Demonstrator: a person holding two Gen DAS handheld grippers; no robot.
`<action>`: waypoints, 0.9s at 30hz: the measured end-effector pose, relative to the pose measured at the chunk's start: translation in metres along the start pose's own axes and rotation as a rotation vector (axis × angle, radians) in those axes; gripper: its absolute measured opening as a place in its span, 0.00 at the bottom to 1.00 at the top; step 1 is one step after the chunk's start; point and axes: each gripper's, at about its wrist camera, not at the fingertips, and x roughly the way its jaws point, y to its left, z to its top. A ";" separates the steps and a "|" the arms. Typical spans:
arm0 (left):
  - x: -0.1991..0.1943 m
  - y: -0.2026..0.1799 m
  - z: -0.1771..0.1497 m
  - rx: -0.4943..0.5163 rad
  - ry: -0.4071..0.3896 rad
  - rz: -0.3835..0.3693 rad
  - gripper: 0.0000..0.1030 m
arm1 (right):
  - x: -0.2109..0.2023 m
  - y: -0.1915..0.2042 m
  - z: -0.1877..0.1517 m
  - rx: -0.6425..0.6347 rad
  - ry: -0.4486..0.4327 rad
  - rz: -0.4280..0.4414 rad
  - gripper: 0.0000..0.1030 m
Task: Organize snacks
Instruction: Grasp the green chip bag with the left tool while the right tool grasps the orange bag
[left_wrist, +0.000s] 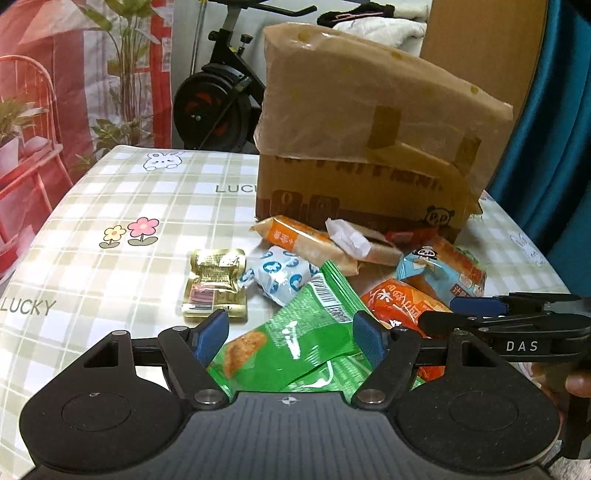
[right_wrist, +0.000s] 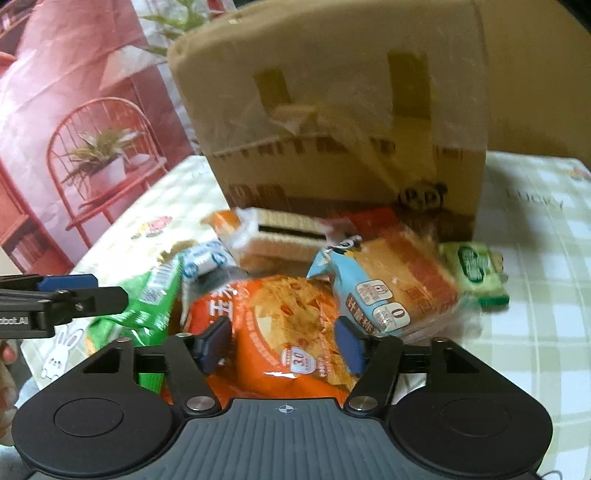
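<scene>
A pile of snacks lies on the checked tablecloth (left_wrist: 110, 192) in front of a taped cardboard box (left_wrist: 369, 147). My left gripper (left_wrist: 291, 334) is open and hovers over a green packet (left_wrist: 295, 343) that lies between its blue pads, untouched as far as I can see. My right gripper (right_wrist: 283, 345) is open above an orange crisp bag (right_wrist: 288, 314); it also shows from the side as the right gripper (left_wrist: 461, 314). The left gripper (right_wrist: 74, 291) reaches in from the left edge of the right wrist view, over the green packet (right_wrist: 147, 306).
Around the pile lie a gold sachet (left_wrist: 216, 282), a blue-and-white wrapped snack (left_wrist: 277, 273), an orange wafer pack (left_wrist: 303, 240), a blue bread packet (right_wrist: 388, 288), a sandwich-biscuit pack (right_wrist: 280, 236) and a small green pack (right_wrist: 476, 273). An exercise bike (left_wrist: 214, 99) stands behind the table.
</scene>
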 end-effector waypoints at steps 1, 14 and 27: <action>0.001 0.000 -0.001 0.003 0.004 0.003 0.74 | 0.001 -0.002 -0.001 0.013 0.006 0.006 0.70; 0.010 0.009 -0.008 -0.040 0.038 -0.008 0.78 | 0.023 -0.008 -0.002 0.118 0.058 0.108 0.69; 0.003 0.026 -0.008 -0.131 0.061 0.007 0.82 | -0.018 0.004 0.003 -0.019 -0.077 0.024 0.38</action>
